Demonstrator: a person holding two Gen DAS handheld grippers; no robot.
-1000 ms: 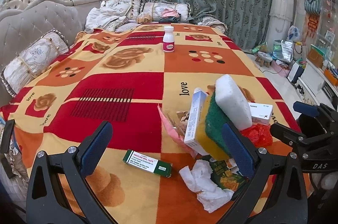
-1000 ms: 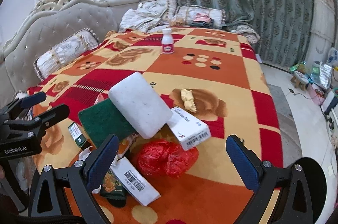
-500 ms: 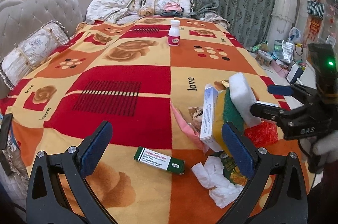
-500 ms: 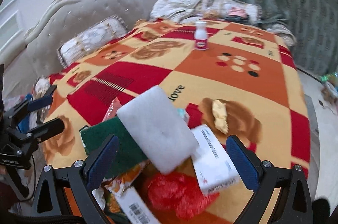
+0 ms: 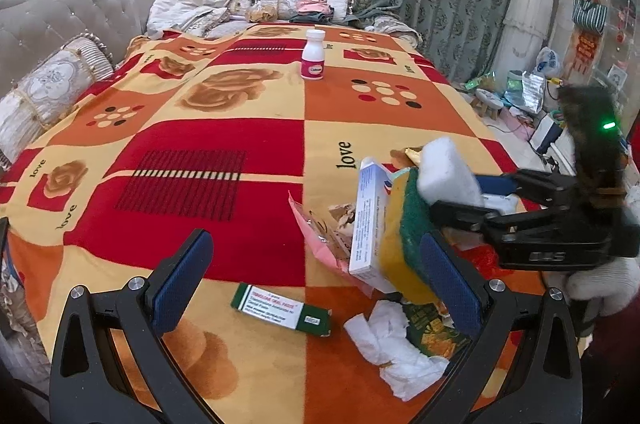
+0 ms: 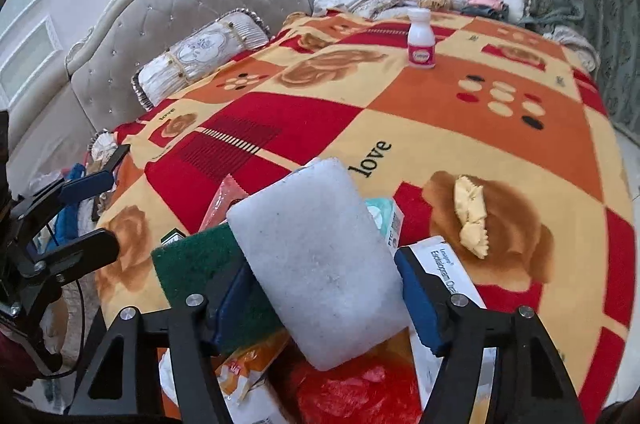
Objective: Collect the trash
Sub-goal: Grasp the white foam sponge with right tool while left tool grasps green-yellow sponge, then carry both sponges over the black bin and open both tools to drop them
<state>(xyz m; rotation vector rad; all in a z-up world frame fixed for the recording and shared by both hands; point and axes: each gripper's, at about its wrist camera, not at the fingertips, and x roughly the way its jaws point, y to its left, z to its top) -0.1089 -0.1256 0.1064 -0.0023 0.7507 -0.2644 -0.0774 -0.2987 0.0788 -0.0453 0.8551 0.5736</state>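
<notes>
A pile of trash lies at the near right of the bed. My right gripper [image 6: 324,298] has its blue pads pressed on both sides of a white sponge block [image 6: 320,260]; it also shows in the left wrist view [image 5: 448,175]. Under it lie a green-and-yellow scouring sponge [image 5: 404,244], a white box [image 5: 368,220], a pink wrapper [image 5: 316,236], a red bag [image 6: 352,392] and a white medicine box [image 6: 444,264]. My left gripper [image 5: 316,280] is open and empty above a green-white box [image 5: 282,310]. Crumpled white tissue [image 5: 396,344] lies beside it.
A white-and-pink bottle [image 5: 313,60] stands far back on the patterned blanket [image 5: 200,159]. A yellow crumpled scrap [image 6: 472,216] lies right of the pile. Pillows [image 5: 48,87] and a grey headboard [image 6: 160,19] line the left. Curtains and floor clutter stand to the right.
My right gripper has moved forward onto the pile and shut around the white sponge block. My left gripper stays open and has shifted slightly.
</notes>
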